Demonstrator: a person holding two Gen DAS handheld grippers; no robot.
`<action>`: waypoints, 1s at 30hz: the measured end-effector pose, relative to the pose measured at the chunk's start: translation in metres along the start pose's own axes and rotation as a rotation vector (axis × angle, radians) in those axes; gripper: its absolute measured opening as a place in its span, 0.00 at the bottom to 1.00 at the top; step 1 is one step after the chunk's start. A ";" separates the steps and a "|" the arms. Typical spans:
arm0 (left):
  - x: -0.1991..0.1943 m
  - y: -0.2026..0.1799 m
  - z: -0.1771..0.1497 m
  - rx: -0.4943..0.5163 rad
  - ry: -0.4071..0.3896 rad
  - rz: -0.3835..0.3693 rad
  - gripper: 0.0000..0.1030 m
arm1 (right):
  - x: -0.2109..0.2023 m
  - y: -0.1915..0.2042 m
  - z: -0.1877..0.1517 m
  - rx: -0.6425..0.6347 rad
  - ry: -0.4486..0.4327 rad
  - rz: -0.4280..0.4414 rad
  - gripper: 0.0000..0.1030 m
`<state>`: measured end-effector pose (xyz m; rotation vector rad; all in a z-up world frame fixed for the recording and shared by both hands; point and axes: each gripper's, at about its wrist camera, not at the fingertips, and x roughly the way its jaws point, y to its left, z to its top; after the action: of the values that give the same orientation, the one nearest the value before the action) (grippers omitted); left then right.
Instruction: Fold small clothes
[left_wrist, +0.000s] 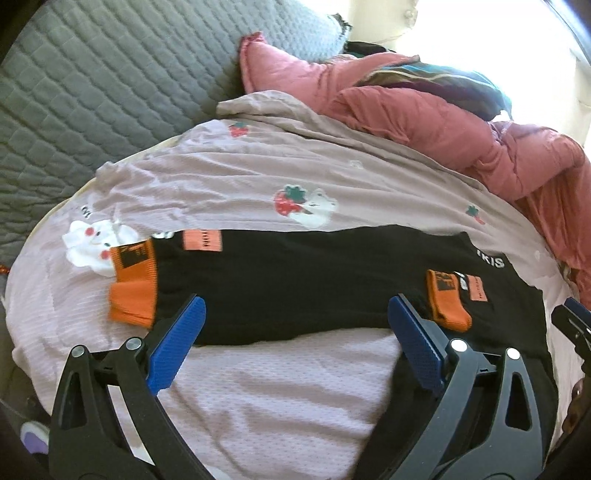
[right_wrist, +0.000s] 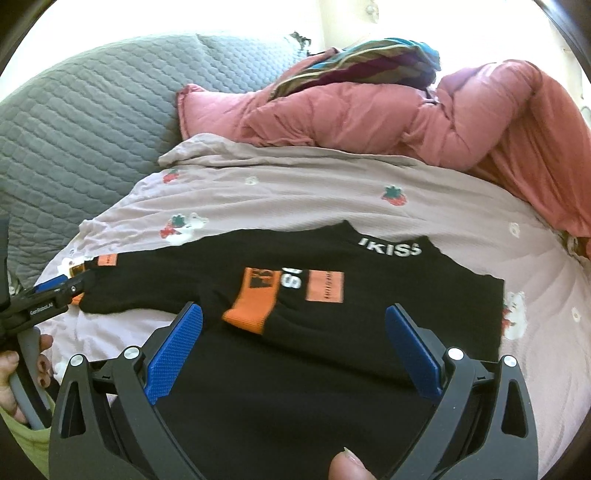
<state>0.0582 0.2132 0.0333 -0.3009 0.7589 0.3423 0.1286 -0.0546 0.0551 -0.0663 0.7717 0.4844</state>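
A small black top (left_wrist: 314, 280) with orange cuffs and orange patches lies flat on a pale pink strawberry-print sheet (left_wrist: 258, 177). One sleeve stretches left to an orange cuff (left_wrist: 135, 291); the other sleeve is folded over the body, its cuff (left_wrist: 448, 299) on the black cloth. My left gripper (left_wrist: 295, 317) is open and empty, just above the near edge of the left sleeve. In the right wrist view the top (right_wrist: 332, 350) fills the middle, with the folded cuff (right_wrist: 255, 306) on it. My right gripper (right_wrist: 293, 325) is open and empty over the body.
A pink quilt (right_wrist: 406, 118) with a striped cloth (right_wrist: 369, 62) on it is heaped at the back right. A grey quilted cover (left_wrist: 92, 92) lies at the back left. The left gripper and the hand holding it show at the right wrist view's left edge (right_wrist: 44, 299).
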 end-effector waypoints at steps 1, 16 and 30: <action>0.000 0.004 0.000 -0.009 0.000 0.000 0.90 | 0.002 0.004 0.001 -0.004 0.002 0.003 0.96; 0.009 0.059 0.002 -0.125 0.016 0.057 0.90 | 0.019 0.060 0.011 -0.087 0.008 0.059 0.96; 0.033 0.100 -0.005 -0.206 0.071 0.099 0.90 | 0.044 0.116 0.015 -0.192 0.026 0.138 0.96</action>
<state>0.0372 0.3075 -0.0080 -0.4721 0.8117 0.5072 0.1141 0.0697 0.0492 -0.1993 0.7570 0.6889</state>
